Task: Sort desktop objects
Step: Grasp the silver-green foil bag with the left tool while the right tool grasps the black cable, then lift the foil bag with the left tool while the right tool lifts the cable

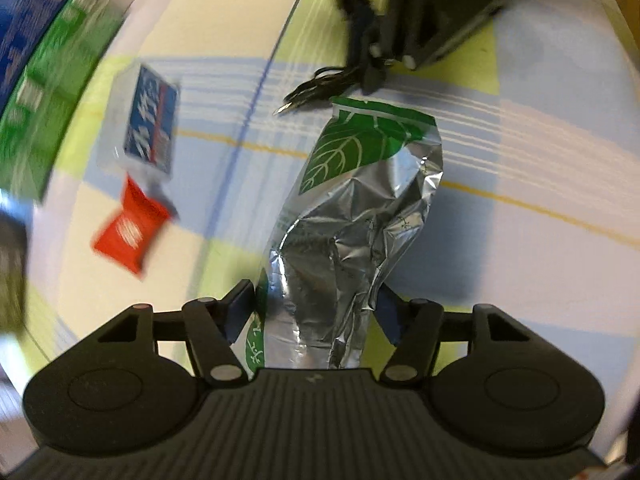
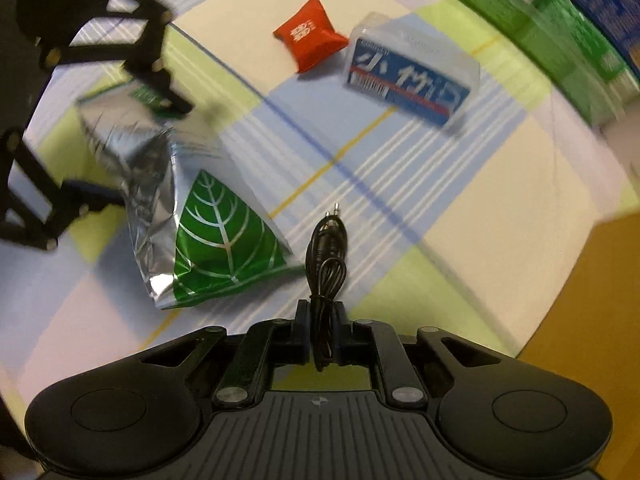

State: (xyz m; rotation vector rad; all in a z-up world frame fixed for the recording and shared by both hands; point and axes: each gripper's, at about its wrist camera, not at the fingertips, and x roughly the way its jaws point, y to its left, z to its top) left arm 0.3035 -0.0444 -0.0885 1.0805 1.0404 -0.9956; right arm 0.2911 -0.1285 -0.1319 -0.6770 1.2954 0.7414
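Left gripper (image 1: 316, 312): fingers clamped on foil pouch (image 1: 352, 216); lift clear.
Right gripper (image 2: 322, 320): fingers pinching coiled cable (image 2: 326, 256), beside pouch; keep separated.

Plaid tablecloth (image 2: 460, 200); cardboard box (image 2: 592, 300) at edge.

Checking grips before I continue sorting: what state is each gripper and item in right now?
Left gripper: shut on the foil pouch.
Foil pouch: crumpled, held at one end.
Right gripper: shut on the black cable.
Black cable: coiled, plugs pointing away from the gripper.
Red packet: lying free on the tablecloth.
Blue-label pack: lying free, beside the red packet.
Green box: at the table edge, blurred.
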